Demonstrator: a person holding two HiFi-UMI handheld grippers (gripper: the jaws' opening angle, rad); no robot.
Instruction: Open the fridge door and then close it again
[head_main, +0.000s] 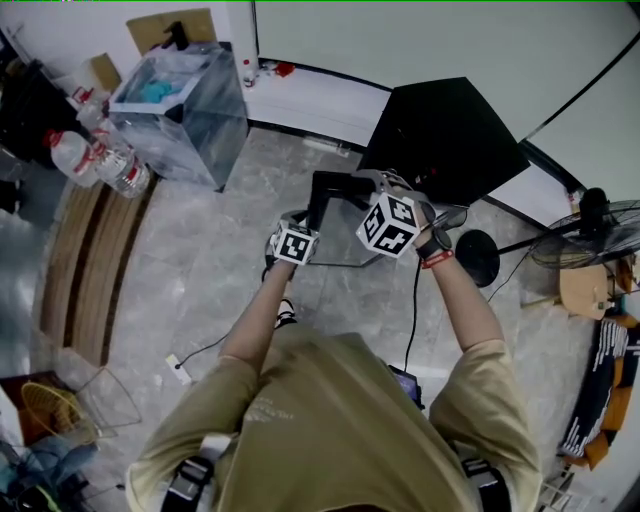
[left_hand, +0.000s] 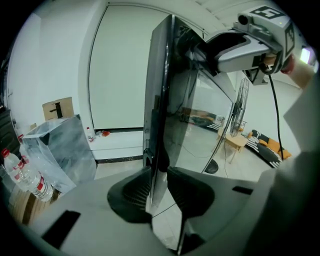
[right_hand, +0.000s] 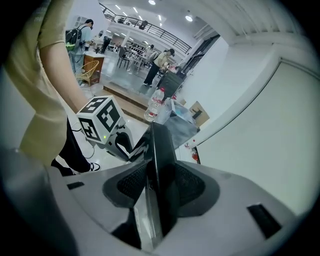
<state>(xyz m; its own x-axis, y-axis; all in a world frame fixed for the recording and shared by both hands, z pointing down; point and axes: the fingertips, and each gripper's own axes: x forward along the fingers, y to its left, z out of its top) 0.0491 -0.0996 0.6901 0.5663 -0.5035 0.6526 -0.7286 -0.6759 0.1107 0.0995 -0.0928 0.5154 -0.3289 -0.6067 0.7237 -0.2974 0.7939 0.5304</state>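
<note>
While the fridge door (head_main: 330, 190) stands swung out from the black fridge (head_main: 440, 135) just in front of you, your left gripper (left_hand: 159, 187) and right gripper (right_hand: 159, 182) are each clamped on its edge. A clear bin (head_main: 185, 110) and water bottles (head_main: 100, 160) sit well off to your left.

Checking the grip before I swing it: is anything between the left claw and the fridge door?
Nothing. The left gripper view shows the left claw closed directly on the edge of the fridge door, one jaw on each side.
</note>
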